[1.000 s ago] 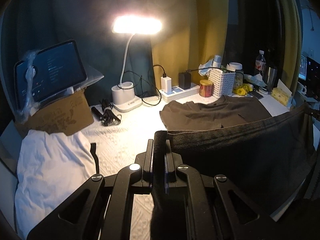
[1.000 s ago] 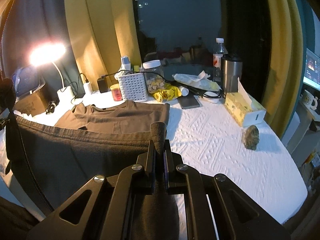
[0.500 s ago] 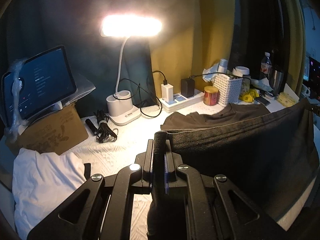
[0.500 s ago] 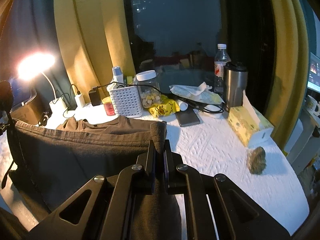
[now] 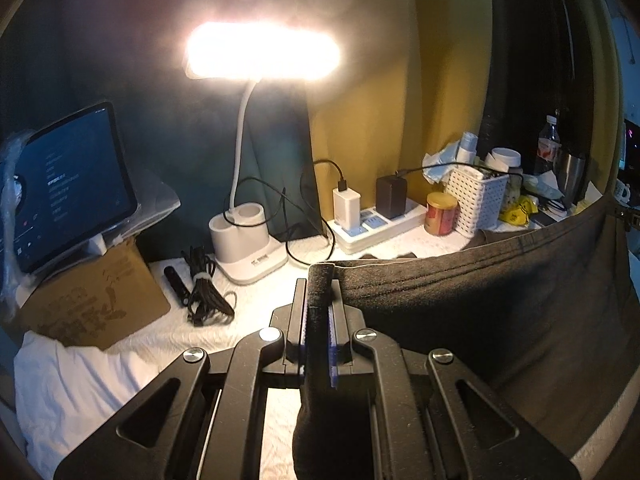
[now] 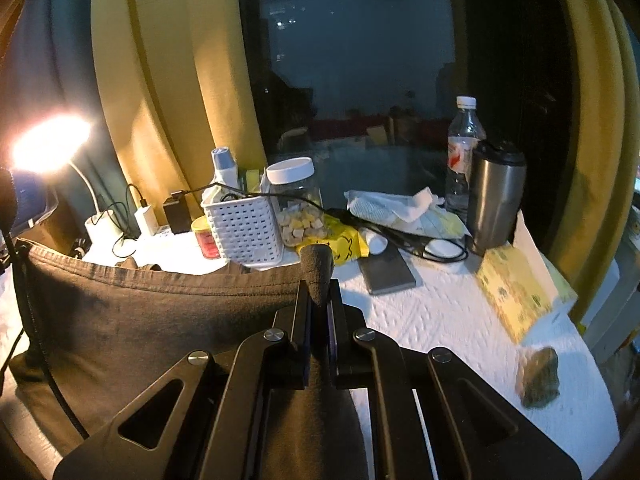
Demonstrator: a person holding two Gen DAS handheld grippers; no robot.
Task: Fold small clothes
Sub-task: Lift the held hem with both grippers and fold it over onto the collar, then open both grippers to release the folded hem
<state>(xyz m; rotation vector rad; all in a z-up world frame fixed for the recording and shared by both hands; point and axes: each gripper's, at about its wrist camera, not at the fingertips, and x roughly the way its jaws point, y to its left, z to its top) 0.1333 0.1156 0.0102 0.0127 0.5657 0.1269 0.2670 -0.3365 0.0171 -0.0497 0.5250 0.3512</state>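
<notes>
A dark brown garment [image 5: 500, 312] hangs stretched between my two grippers above the white table cover. My left gripper [image 5: 320, 292] is shut on one corner of its hem, and the cloth runs off to the right. My right gripper [image 6: 318, 286] is shut on the other corner, with the garment [image 6: 140, 320] spreading to the left as a raised sheet. The lifted cloth hides most of what lies on the table behind it; only a small dark fold [image 6: 140, 266] shows past its top edge.
At the back stand a lit desk lamp [image 5: 248, 248], a power strip [image 5: 376, 224], a red tin [image 5: 440, 208] and a white basket [image 6: 244, 228]. A tablet [image 5: 68, 184] on cardboard sits left. A steel tumbler [image 6: 496, 196], tissue box [image 6: 520, 288] and phone [image 6: 386, 274] sit right.
Both grippers have moved toward the back of the table with the garment held between them. The lamp, basket and jars loom larger, and the flat part of the garment has slipped behind the raised sheet.
</notes>
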